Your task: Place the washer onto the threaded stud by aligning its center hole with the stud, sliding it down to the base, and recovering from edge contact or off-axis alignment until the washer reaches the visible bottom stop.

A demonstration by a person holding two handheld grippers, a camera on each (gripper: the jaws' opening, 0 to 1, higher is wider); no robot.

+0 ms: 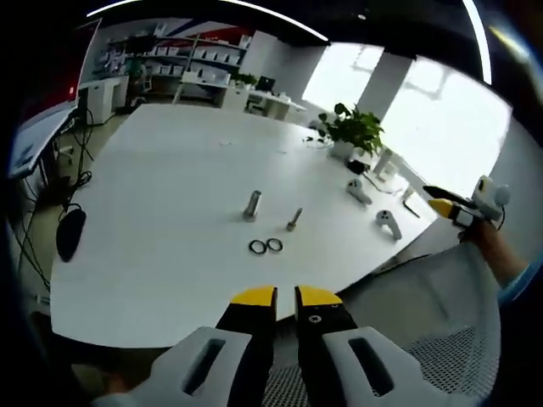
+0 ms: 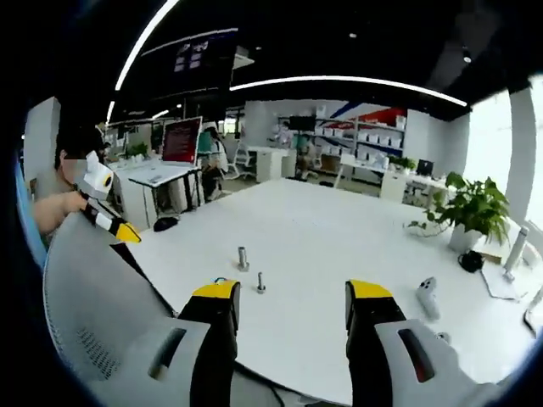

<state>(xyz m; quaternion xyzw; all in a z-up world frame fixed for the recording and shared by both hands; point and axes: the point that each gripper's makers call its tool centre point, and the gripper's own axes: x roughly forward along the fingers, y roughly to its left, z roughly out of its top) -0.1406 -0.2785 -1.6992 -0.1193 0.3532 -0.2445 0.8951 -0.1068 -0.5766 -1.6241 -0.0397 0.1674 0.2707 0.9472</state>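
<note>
Two dark washers [image 1: 257, 247] [image 1: 275, 245] lie side by side on the white table [image 1: 170, 170]. Behind them stand a thick metal stud [image 1: 252, 205] and a thinner threaded stud [image 1: 294, 219], upright and apart. My left gripper [image 1: 286, 298] hovers off the table's near edge, short of the washers, its yellow-tipped jaws nearly together with nothing between them. In the right gripper view the thick stud [image 2: 243, 258] and the thin stud [image 2: 261, 282] stand beyond my right gripper [image 2: 293, 292], which is wide open and empty. The right gripper [image 1: 458, 208] also enters the left gripper view from the right.
A grey mesh chair back [image 1: 424, 339] sits between the grippers and the table edge. Two white controllers [image 1: 358, 191] [image 1: 389, 224] and a potted plant [image 1: 352, 129] occupy the right side. A black mouse [image 1: 70, 233] lies at the left edge.
</note>
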